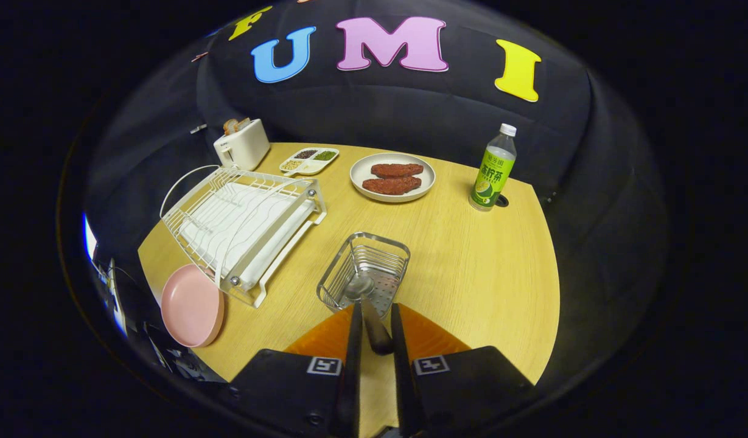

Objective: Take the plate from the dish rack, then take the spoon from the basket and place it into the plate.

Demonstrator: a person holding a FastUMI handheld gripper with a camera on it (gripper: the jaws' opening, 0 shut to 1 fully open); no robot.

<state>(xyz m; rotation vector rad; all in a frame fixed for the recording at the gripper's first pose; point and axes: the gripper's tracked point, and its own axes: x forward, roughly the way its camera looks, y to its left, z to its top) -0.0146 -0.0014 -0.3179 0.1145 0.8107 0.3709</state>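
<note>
I am looking down along the jaws (375, 325) and they are pinching the spoon (367, 307) by its handle — both fingers (353, 340) are pressing in on the dark shaft, one from each side. The spoon's bowl is poking out just ahead of the fingertips, hanging over the near rim of the wire basket (364, 267); the lower end of the handle is running back between the fingers and I am losing it there, so I cannot tell how long it is.

The pink plate (192, 305) is lying flat on the desk (471, 261) at about nine o'clock from the jaws, just beside the near corner of the white dish rack (243, 222). Its outer edge is sitting close to the desk's edge, and the rack's wire frame is crossing in front of a sliver of its rim.

Beyond the basket, at twelve o'clock, a pale dish (393, 176) is carrying two reddish-brown pieces of food. At one o'clock a green-labelled bottle (493, 170) is standing upright — a dark round spot on the desk is peeking out behind its base, mostly hidden. At eleven o'clock a divided tray (309, 160) and a toaster (241, 145) are sitting far back, too small for me to make out the tray's contents.
</note>
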